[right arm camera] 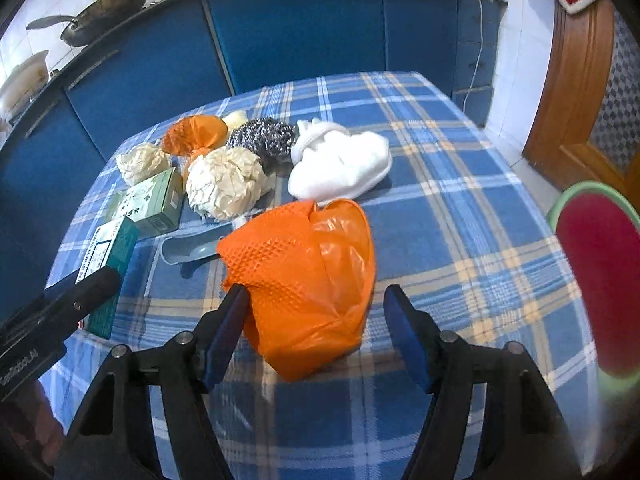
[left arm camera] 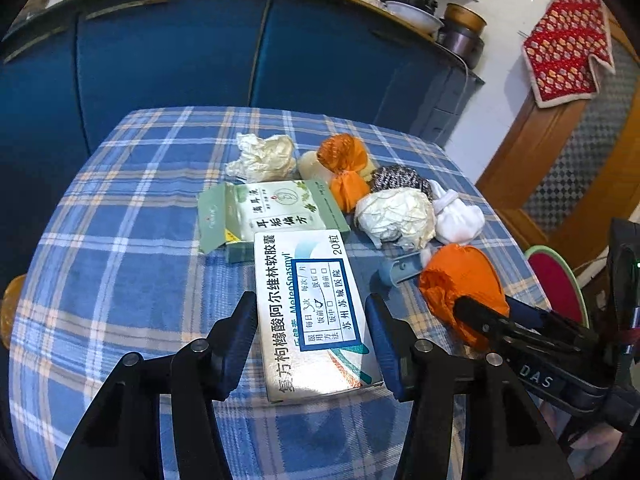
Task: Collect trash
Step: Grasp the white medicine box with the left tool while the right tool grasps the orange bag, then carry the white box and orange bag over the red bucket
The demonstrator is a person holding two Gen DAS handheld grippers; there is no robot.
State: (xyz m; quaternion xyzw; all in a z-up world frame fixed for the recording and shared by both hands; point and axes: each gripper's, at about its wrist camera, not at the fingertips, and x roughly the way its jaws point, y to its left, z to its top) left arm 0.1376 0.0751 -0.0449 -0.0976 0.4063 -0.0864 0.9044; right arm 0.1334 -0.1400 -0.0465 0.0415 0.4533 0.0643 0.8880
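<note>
On the blue plaid tablecloth (left arm camera: 120, 240) the litter sits in one cluster, and the crumpled white paper ball (left arm camera: 394, 216) in the middle serves as the marker for everything else.

Furthest left of it lies a smaller crumpled paper wad (left arm camera: 260, 158), and nearer the ball the green medicine box (left arm camera: 276, 210). In front of that box, to the near left of the ball, the white medicine box (left arm camera: 316, 312) lies flat between the fingers of the left gripper (left arm camera: 312, 344). Its jaws stand spread on either side of the box; the left pad looks to be touching the box edge, the right one seems just clear of it, so nothing is pinched.

Behind the ball, slightly left, sits a knotted orange bag (left arm camera: 344, 168) with a pale round thing against it. Directly behind the ball is the steel scouring pad (left arm camera: 400, 180), touching it. Just in front of the ball lies a small blue-grey plastic scoop (right arm camera: 196, 248).

To the ball's right rests a white cloth bundle (right arm camera: 340, 164). In front of the ball and to its right lies the big orange plastic bag (right arm camera: 308, 280), with the right gripper (right arm camera: 316, 332) straddling it. That gripper is spread as well: the left pad touches the bag, the right pad stands clear.

Far right of the ball, off the table edge, is a red bin with a green rim (right arm camera: 600, 280).
</note>
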